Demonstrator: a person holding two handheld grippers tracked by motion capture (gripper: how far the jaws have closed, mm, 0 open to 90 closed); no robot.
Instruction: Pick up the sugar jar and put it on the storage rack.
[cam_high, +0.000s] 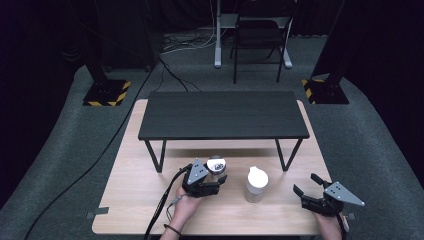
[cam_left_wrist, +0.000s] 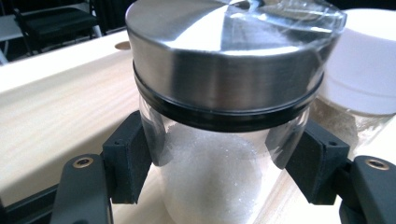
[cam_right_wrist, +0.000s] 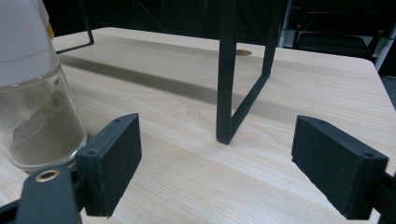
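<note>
A glass jar (cam_high: 216, 165) with a steel lid and white powder inside sits near the middle of the wooden table (cam_high: 140, 200). My left gripper (cam_high: 218, 176) is shut on it. In the left gripper view both black pads (cam_left_wrist: 128, 158) press on the glass of the jar (cam_left_wrist: 219, 186) just below its lid. To its right stands a second jar (cam_high: 256, 184) with a white cap and brownish powder, which also appears behind the steel-lidded jar (cam_left_wrist: 369, 70). My right gripper (cam_high: 309, 186) hovers open at the table's front right, jaws wide with nothing between them (cam_right_wrist: 219, 163). The white-capped jar (cam_right_wrist: 32, 107) stands to its left.
A low black shelf on thin metal legs (cam_high: 222, 114) stands across the far half of the table, and its front right leg (cam_right_wrist: 229, 84) is just ahead of my right gripper. A chair (cam_high: 257, 37) and cables lie on the floor beyond.
</note>
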